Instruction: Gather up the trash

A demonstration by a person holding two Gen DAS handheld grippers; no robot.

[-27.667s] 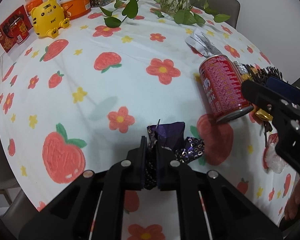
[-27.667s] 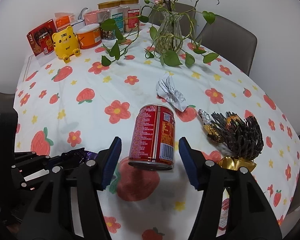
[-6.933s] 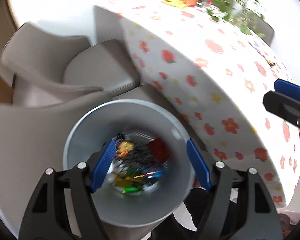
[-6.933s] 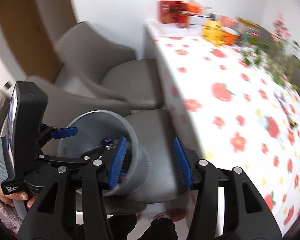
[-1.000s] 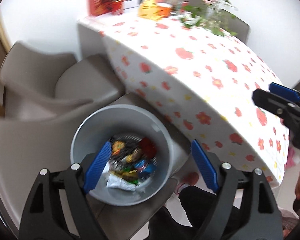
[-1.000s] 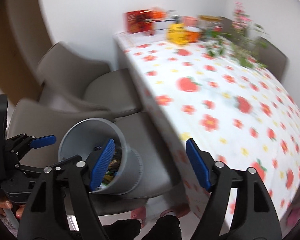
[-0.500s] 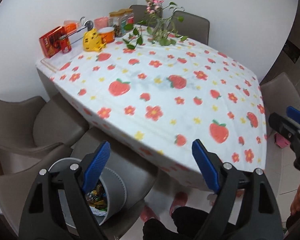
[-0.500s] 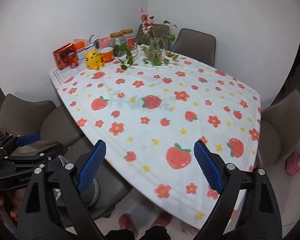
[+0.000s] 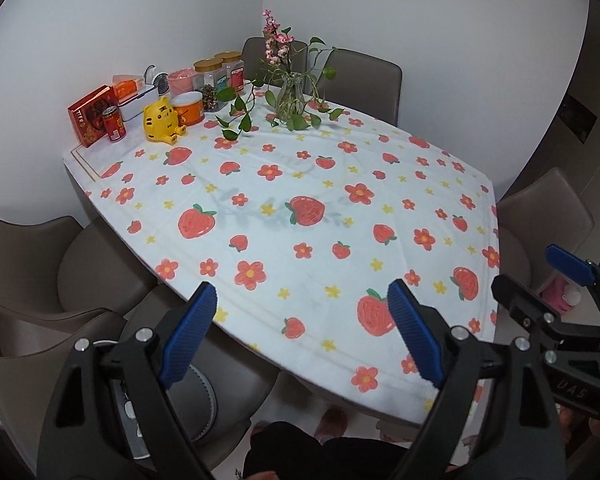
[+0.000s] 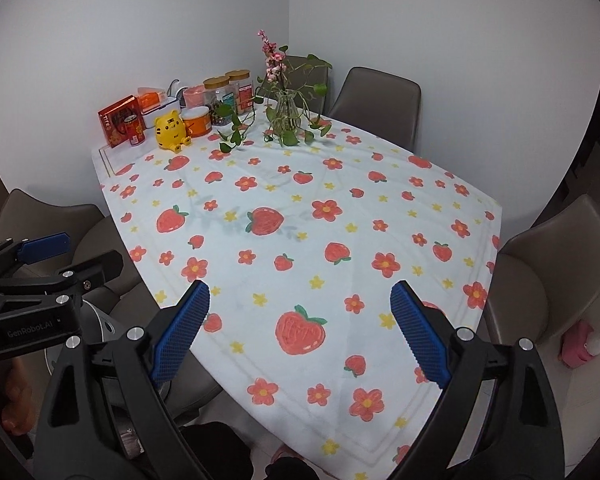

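The table (image 9: 320, 184) under its strawberry-and-flower cloth fills both views, and I see no loose wrappers or cans lying on its open part. My left gripper (image 9: 300, 300) hovers over the near table edge, its jaws opening with nothing between them. My right gripper (image 10: 300, 292) hangs open and empty over the same edge. Each shows in the other's view: the right gripper (image 9: 528, 270) at the right, the left gripper (image 10: 92, 250) at the left. The grey trash bin (image 9: 206, 400) stands low at the left, mostly hidden behind the left gripper's arm, and in the right wrist view the bin (image 10: 100, 328) is also half covered.
A vase of greenery (image 9: 290, 96), a yellow tiger figure (image 9: 160, 122), jars (image 9: 220, 74), an orange tub (image 9: 188, 108), a red box (image 9: 92, 116) and a red can (image 9: 114, 124) crowd the far left corner. Brown chairs (image 9: 364, 76) ring the table. A pink item (image 10: 582, 344) lies on the floor.
Both grippers have risen and swung away from the bin toward the table. The bin, centred between the left jaws a second ago, now sits at the lower left. The right jaws stand wider.
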